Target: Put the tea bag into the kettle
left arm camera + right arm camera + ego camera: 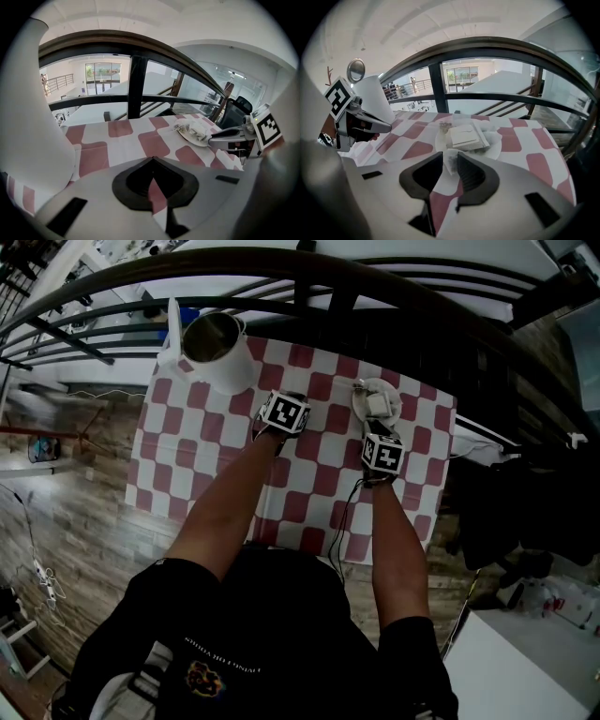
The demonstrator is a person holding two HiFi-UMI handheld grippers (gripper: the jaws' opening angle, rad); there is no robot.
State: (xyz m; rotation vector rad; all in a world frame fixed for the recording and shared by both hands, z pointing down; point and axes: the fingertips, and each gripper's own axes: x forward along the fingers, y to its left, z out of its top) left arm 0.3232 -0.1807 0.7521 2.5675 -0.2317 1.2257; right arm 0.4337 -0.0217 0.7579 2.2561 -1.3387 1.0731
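Currently | left claw [151, 160] between kettle [217, 352], plate [358, 404] | railing [309, 273] behind checkered cloth [187, 456]

A red-and-white checked cloth [187, 474] covers the table, and a dark curved metal railing [328, 277] runs behind it. The white open-topped kettle [217, 352] stands on the cloth's far left corner. A small round white plate [359, 395] sits toward the far right, with a flat stack of white paper packets [381, 404] on it. The left gripper [150, 160] is over the cloth's middle, right of the kettle. The right gripper [447, 157] is just before the plate, with a pale gauze tea bag [451, 165] between its jaws, at the plate's near rim.
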